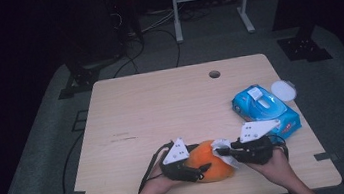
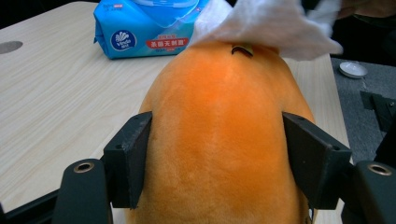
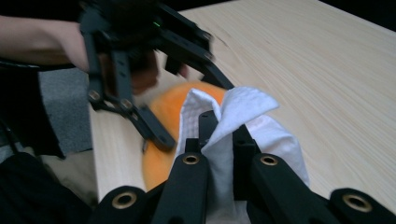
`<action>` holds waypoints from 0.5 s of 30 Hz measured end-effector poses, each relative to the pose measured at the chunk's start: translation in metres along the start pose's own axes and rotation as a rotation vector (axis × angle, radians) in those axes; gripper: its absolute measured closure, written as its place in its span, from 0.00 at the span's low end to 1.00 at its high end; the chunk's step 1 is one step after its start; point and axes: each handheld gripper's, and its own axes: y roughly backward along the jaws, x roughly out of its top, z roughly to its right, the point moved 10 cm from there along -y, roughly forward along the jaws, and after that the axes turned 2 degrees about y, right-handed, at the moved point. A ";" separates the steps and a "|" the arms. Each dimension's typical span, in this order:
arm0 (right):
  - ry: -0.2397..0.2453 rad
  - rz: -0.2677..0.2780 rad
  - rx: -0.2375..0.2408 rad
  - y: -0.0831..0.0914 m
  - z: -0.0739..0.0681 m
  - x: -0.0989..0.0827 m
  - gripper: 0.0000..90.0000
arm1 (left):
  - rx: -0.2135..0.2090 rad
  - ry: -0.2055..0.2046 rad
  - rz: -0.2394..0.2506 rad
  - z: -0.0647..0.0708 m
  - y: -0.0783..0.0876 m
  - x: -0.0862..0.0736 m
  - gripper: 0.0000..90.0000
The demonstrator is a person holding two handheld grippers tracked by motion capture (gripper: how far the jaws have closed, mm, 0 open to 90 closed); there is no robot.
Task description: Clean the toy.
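The right gripper (image 3: 219, 135) is pinching a crumpled white wet wipe (image 3: 243, 121) tight between its jaws and pressing it on the top of a round, fuzzy orange plush fruit (image 2: 224, 126) with a small dark stem, lying near the front edge of the pale wooden table (image 1: 161, 103). The left gripper (image 2: 224, 158) is clasping the fruit's sides with jaws half apart. Behind it is lying a blue wipes pack (image 2: 140, 32) with Chinese writing I cannot read.
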 end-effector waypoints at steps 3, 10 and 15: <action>0.044 -0.019 -0.016 -0.005 -0.004 0.004 0.96 | 0.004 -0.010 -0.002 0.001 -0.001 0.001 0.33; -0.013 -0.025 -0.058 0.004 0.017 -0.013 0.96 | 0.002 -0.007 -0.005 0.001 0.001 -0.001 0.33; -0.015 -0.009 -0.037 0.001 0.012 -0.007 0.96 | 0.009 -0.033 -0.012 0.007 -0.003 0.004 0.33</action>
